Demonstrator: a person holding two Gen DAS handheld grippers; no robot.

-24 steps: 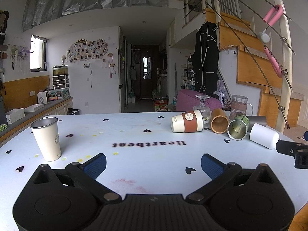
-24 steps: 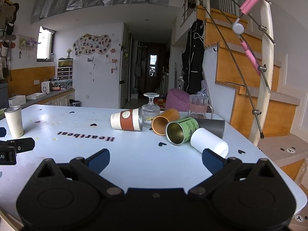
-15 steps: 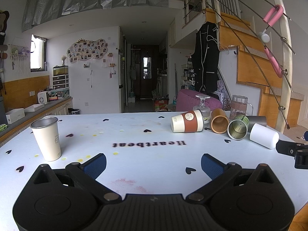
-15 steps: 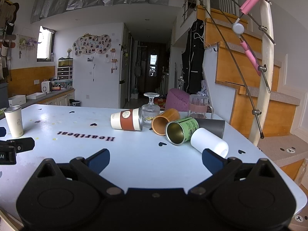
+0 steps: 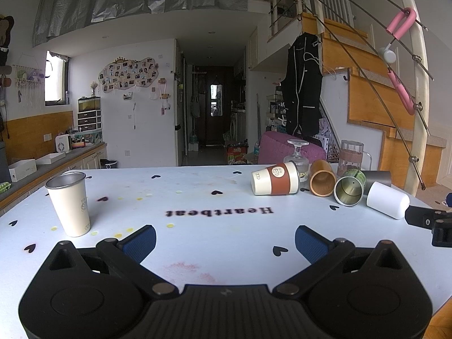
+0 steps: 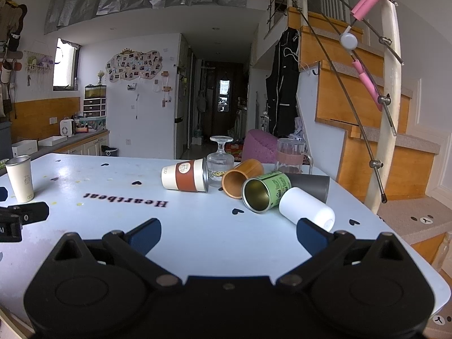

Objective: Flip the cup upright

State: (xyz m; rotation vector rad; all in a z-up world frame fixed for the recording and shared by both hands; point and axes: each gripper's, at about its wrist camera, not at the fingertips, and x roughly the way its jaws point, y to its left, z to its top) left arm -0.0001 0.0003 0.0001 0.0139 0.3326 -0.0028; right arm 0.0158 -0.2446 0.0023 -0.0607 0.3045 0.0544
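Observation:
Several cups lie on their sides at the far right of the white table [image 5: 197, 197]: a cream cup with a brown sleeve [image 5: 275, 182] [image 6: 185, 178], an orange-brown cup [image 5: 322, 181] [image 6: 241, 178], a green tin cup [image 5: 349, 188] [image 6: 265, 191], a white cup [image 5: 387, 204] [image 6: 306, 208] and a dark grey cup [image 6: 312, 185]. A steel-rimmed cream cup [image 5: 70, 204] [image 6: 20, 178] stands upright at the left. My left gripper [image 5: 225, 241] is open and empty. My right gripper [image 6: 228, 236] is open and empty, close to the white cup.
An upside-down stemmed glass [image 6: 219, 159] and a glass jug with a brown band [image 6: 291, 156] stand behind the lying cups. The table's right edge drops off toward the wooden stairs [image 6: 395, 147]. A kitchen counter [image 5: 42, 163] runs along the left.

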